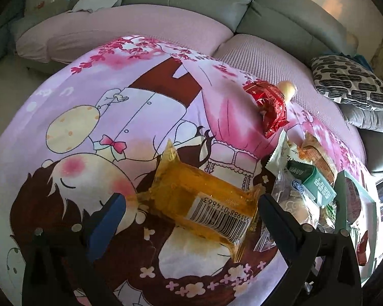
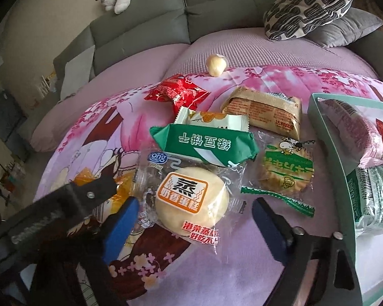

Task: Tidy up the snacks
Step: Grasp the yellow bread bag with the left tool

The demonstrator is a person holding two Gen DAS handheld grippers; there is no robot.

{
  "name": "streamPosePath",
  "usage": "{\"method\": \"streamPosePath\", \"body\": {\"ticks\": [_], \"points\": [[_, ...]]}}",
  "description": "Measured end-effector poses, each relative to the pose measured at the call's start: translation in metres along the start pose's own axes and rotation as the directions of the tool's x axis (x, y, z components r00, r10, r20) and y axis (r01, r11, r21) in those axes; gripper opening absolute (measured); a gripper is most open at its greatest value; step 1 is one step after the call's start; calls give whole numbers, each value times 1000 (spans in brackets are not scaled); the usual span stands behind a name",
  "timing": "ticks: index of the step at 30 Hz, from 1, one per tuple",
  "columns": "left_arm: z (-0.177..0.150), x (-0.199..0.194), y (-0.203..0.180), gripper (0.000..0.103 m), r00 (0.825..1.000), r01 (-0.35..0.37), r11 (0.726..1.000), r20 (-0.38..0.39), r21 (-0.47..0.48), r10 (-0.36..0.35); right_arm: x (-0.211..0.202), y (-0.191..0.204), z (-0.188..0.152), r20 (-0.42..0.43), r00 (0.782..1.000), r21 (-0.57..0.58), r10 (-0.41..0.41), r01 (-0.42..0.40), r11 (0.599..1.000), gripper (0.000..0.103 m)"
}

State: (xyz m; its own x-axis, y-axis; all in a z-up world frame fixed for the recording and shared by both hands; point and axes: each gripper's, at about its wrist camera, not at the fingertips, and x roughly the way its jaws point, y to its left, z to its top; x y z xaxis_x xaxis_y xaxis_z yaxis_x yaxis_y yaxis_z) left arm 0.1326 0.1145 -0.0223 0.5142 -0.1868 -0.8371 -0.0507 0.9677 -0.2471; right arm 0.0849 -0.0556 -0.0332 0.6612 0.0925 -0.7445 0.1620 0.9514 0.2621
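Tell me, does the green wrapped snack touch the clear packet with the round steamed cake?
Touching. The right wrist view shows the green wrapped snack lying over the top edge of the clear steamed cake packet, no gap between.

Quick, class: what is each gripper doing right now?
Left gripper: open, straddling the yellow snack pack.
Right gripper: open around the steamed cake packet, not gripping.

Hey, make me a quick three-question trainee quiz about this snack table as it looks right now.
1. True or false: the left gripper is clamped on the orange packet.
2. Which snack lies between the right gripper's open fingers: A the steamed cake, B the red packet, C the green packet?
3. Fill in: the teal tray holds ___ some snacks.

Key: 1 false, the fingers stand apart from it; 2 A; 3 already.
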Motion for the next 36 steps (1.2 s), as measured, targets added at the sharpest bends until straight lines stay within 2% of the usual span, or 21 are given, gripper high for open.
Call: {"method": "streamPosePath", "body": {"ticks": [2, 6, 14, 27, 33, 34, 36], "points": [[0, 1, 0, 99, 1000, 3, 1000, -4, -1, -3, -1, 1, -1, 0, 1000, -2, 2, -2, 1000, 85], [0, 3, -1, 80, 999, 45, 999, -16, -9, -45, -3, 1, -1, 5, 1000, -11, 2, -2, 1000, 82], [-2, 7, -3, 63, 998, 54, 998, -26, -17, -54, -4, 1, -2, 6, 1000, -17, 1, -1, 1000, 81], [-2, 5, -1, 50, 999, 45, 998, -12, -37, -46, -7, 1, -3, 16, 1000, -13, 8, -8, 1000, 78], [-1, -2, 1, 49, 999, 34, 998, 3, -44, -34, -14, -1, -2, 23, 999, -3, 24, -24, 1000, 69], [-1, -3, 1, 49, 999, 33, 999, 8, -44, -32, -16, -1, -1, 26, 999, -3, 31, -31, 1000, 64], [0, -7, 0, 49, 999, 30, 999, 17, -40, -30, -18, -1, -1, 27, 999, -6, 35, -34, 999, 63]]}}
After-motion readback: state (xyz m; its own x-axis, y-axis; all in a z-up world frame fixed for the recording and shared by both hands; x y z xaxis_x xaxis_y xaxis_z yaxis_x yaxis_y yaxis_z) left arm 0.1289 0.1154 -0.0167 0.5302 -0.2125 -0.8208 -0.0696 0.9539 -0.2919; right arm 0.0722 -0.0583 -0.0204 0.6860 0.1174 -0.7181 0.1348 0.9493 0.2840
